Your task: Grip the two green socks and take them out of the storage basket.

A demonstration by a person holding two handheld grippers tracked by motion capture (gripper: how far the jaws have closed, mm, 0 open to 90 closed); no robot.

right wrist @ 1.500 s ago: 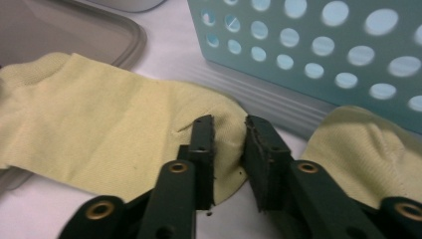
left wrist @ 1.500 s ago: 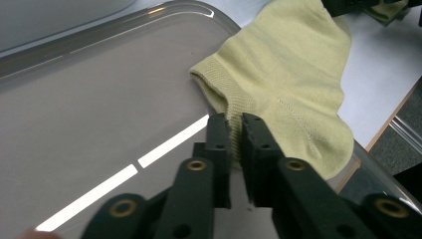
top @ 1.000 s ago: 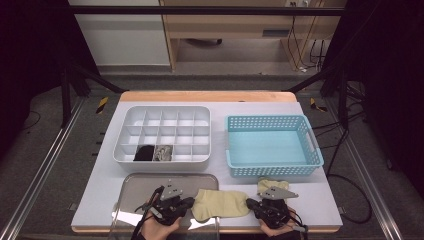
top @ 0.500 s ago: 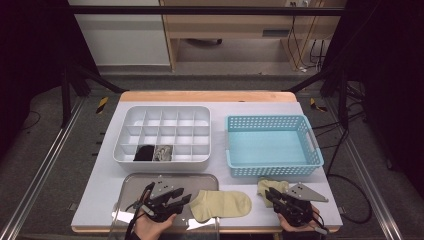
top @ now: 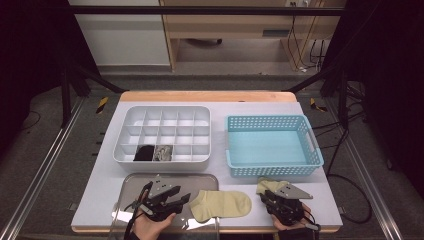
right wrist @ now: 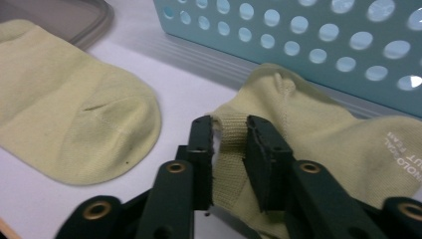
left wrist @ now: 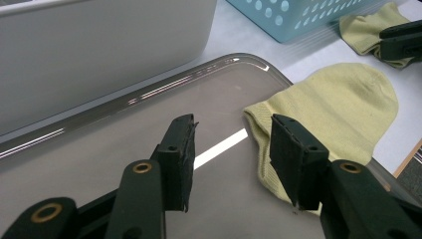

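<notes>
High view: two yellow socks (top: 222, 205) (top: 270, 186), two grippers (top: 175, 200) (top: 272, 197).

Light falls from overhead onto the tabletop (top: 215, 102), which reads bright and even while the floor and both side margins sink into near black. The high view is soft and grainy, with fine detail lost. In the left gripper view a sharp white streak of glare crosses the clear tray (left wrist: 149, 124) near the tabletop's front edge; the white organizer wall (left wrist: 99, 55) looks hazy. The right gripper view is crisp near its claw (right wrist: 230, 144), softer toward the blue basket (right wrist: 308, 35).
</notes>
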